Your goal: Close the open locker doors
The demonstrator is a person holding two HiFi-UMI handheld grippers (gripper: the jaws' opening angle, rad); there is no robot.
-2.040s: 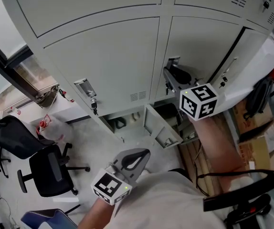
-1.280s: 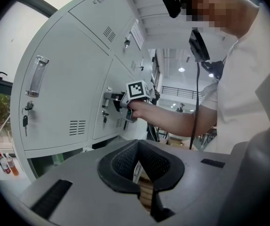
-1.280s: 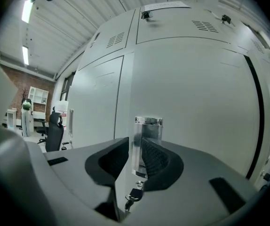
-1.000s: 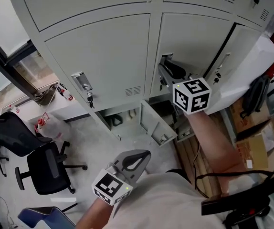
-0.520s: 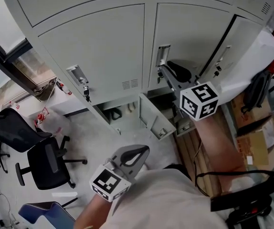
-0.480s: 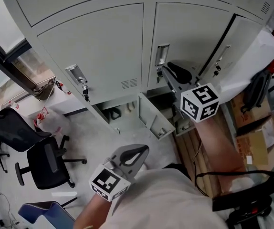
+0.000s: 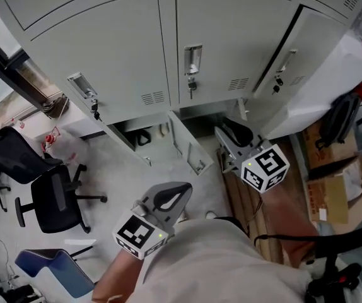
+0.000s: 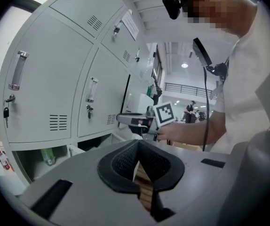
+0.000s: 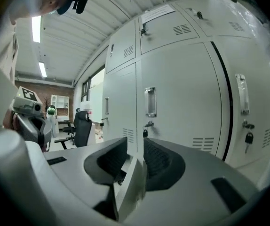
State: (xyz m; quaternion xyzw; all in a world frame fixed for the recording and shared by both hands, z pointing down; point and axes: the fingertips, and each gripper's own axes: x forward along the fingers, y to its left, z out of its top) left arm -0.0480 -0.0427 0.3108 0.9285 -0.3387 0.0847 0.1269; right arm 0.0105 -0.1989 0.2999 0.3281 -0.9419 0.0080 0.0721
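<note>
Right gripper [image 7: 222,134] is low in front of the lockers, level with the bottom row. Its fingers have just been opening and stand narrowly apart. In the right gripper view the edge of the low locker door [image 9: 131,187] lines up with the gap, but the pads aren't pressing on it. From the head view the gripper sits just to the right of that door, not touching it.

The low locker door [image 7: 186,145] is swung well out toward the person, with its compartment [image 7: 201,115] dark behind it.

1 more is not shut: the ajar door [image 7: 313,62] at the right of the row above, with a black gap down its left edge. The same gap is visible in the right gripper view, left of the ajar door [image 9: 252,79].

The middle door [image 7: 231,36] and left door [image 7: 111,49] of that row are closed, each with a key in its lock.

Left gripper [image 7: 180,191] is held back near the person's body. Its fingers [image 8: 125,161] meet at the tips and hold nothing.

Office chair [image 7: 48,201] stands on the floor [image 7: 115,175] to the left, well apart from the lockers.
</note>
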